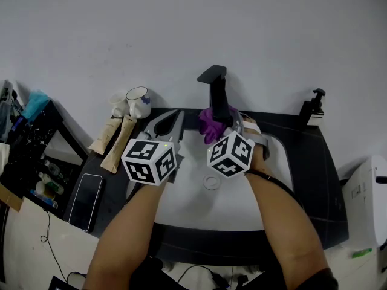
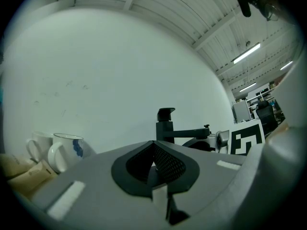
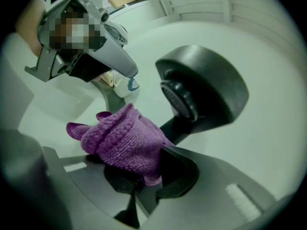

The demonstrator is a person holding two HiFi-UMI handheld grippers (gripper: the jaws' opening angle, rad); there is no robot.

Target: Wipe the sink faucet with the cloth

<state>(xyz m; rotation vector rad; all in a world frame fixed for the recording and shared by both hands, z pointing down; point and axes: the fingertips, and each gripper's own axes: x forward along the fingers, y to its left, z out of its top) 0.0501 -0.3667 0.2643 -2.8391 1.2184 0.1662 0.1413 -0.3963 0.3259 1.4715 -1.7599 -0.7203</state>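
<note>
A black faucet (image 1: pixel 215 94) stands at the back of the white sink (image 1: pixel 187 204). My right gripper (image 1: pixel 232 124) is shut on a purple knitted cloth (image 1: pixel 210 124), and the cloth lies against the faucet's lower column. In the right gripper view the cloth (image 3: pixel 122 140) bunches out of my right gripper (image 3: pixel 144 171), just under the faucet's round spout head (image 3: pixel 201 87). My left gripper (image 1: pixel 176 115) hovers over the sink's left rim, shut and holding nothing. In the left gripper view, the faucet (image 2: pixel 165 124) shows beyond my left gripper (image 2: pixel 154 166).
A white mug (image 1: pixel 138 100), two beige tubes (image 1: pixel 118 139) and a phone (image 1: pixel 84 201) lie on the dark counter (image 1: pixel 314 180) at the left. A black soap pump (image 1: pixel 312 107) stands at the back right. The drain (image 1: pixel 212 182) sits mid-basin.
</note>
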